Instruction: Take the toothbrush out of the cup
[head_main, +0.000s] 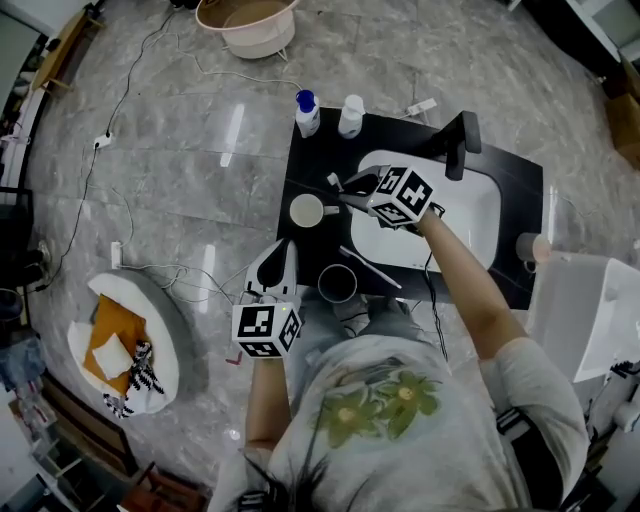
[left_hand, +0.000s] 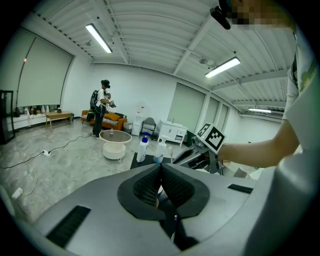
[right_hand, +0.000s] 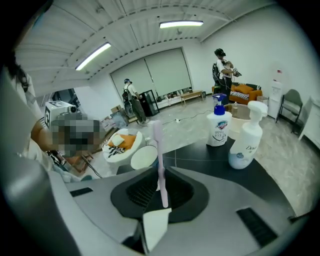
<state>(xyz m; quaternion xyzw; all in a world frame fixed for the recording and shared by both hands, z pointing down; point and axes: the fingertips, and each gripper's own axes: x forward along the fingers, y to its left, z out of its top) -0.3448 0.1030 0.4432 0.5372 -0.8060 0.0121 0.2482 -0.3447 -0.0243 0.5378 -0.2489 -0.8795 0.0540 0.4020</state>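
Your left tool (left_hand: 160, 186) sits clenched and empty by the desk (head_main: 312, 168) edge; your right tool (right_hand: 159, 189) clamps the pink toothbrush (right_hand: 159, 155) just beside the white cup (right_hand: 143, 156).

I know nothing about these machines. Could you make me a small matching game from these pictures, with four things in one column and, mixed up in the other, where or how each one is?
Things
1. pink toothbrush
2. white cup
3. blue-capped bottle
4. left gripper

Place or state
A. at the far edge of the black counter, beside a white pump bottle
B. shut, nothing between its fingers
C. clamped in the right gripper
D. standing on the counter beside the sink

Pairs: 1-C, 2-D, 3-A, 4-B
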